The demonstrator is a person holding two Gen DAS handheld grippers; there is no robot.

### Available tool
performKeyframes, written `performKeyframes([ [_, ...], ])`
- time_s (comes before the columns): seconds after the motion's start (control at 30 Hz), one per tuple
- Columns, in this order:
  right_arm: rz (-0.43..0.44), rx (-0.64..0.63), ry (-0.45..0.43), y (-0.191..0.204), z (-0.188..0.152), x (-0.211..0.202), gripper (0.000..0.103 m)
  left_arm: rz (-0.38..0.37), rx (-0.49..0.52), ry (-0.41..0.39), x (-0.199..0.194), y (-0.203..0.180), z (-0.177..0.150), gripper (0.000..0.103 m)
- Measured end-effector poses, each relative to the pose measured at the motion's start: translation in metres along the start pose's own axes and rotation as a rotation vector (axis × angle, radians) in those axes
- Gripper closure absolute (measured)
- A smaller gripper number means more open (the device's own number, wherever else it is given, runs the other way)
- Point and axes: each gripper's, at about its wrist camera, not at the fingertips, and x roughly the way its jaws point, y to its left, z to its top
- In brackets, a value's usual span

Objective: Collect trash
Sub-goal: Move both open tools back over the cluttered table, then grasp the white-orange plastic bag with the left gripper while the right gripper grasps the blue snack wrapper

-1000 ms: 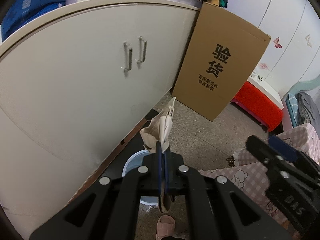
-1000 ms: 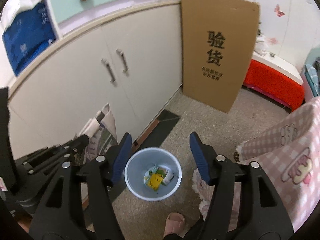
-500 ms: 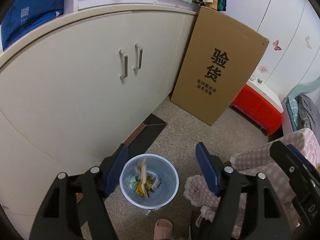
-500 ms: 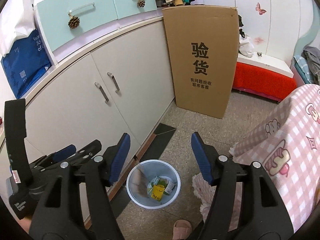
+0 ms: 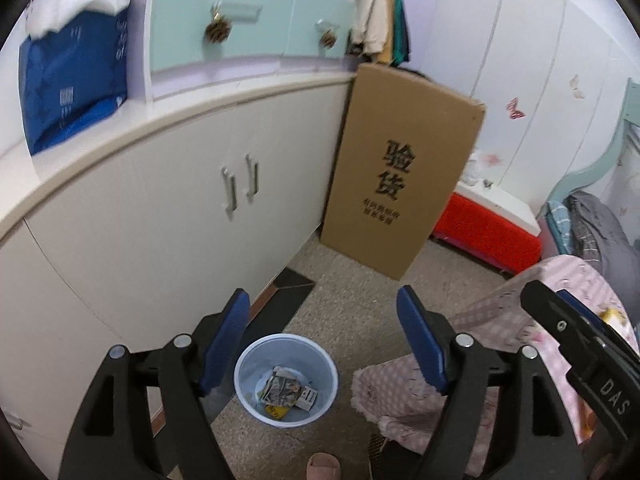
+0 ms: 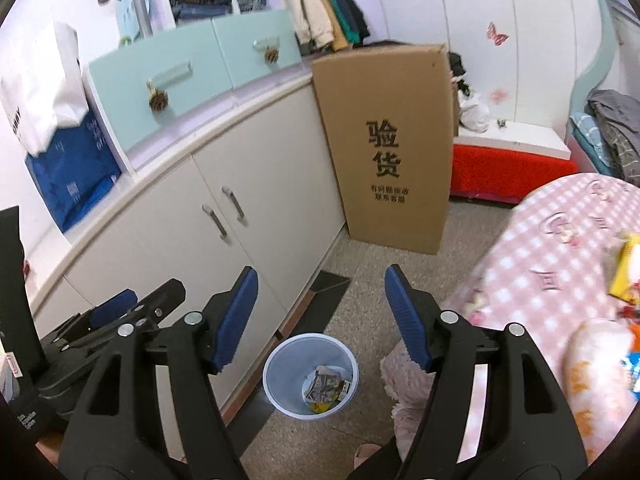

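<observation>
I have both tools up over the floor, looking down at the pale blue waste bin [image 5: 285,376] that stands near the base of the cream cabinet [image 5: 168,216]. My left tool [image 5: 322,344] has its blue pads spread wide and its jaws are opening, with nothing between them — only the bin shows in the gap. My right tool [image 6: 320,316] is the same: jaws opening, pads well apart, empty.

The collected trash [image 5: 286,390] lies at the bottom of the bin, a crumpled printed paper on top of a yellow wrapper and a small pack beside it; from the right wrist view the same heap [image 6: 326,388] sits toward the bin's right side.

More trash waits on the pink checked bed cover [image 6: 560,264] at my right — a yellow snack packet [image 6: 628,272] near the frame's edge, with other bright wrappers below it too blurred for me to name.

A tall cardboard box [image 5: 400,176] with black Chinese print leans against the end of the cabinet, well behind the bin. A slipper toe [image 5: 323,466] shows at the bottom edge.
</observation>
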Motion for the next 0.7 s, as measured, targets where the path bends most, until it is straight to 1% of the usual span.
performKeyframes([
  [0.07,-0.011,0.005,-0.024,-0.010,0.001,-0.019,0.036,-0.021,0.018,-0.017,-0.014,-0.013,-0.001,0.027],
  [0.13,-0.026,0.020,-0.045,-0.024,0.001,-0.038,0.035,-0.062,0.051,-0.025,-0.031,-0.033,-0.004,0.027],
  [0.23,-0.057,0.049,-0.073,-0.050,-0.001,-0.065,0.033,-0.119,0.088,-0.023,-0.044,-0.060,-0.010,0.025],
  [0.33,-0.095,0.085,-0.098,-0.081,-0.006,-0.091,0.033,-0.194,0.141,0.002,-0.054,-0.094,-0.021,0.025],
  [0.53,-0.187,0.168,-0.121,-0.149,-0.020,-0.135,0.032,-0.296,0.245,0.063,-0.063,-0.166,-0.048,0.024],
  [0.67,-0.233,0.216,-0.115,-0.189,-0.034,-0.156,0.030,-0.360,0.277,0.117,-0.063,-0.203,-0.066,0.022],
  [0.7,-0.243,0.230,-0.111,-0.197,-0.038,-0.159,0.030,-0.379,0.284,0.141,-0.061,-0.215,-0.072,0.022],
])
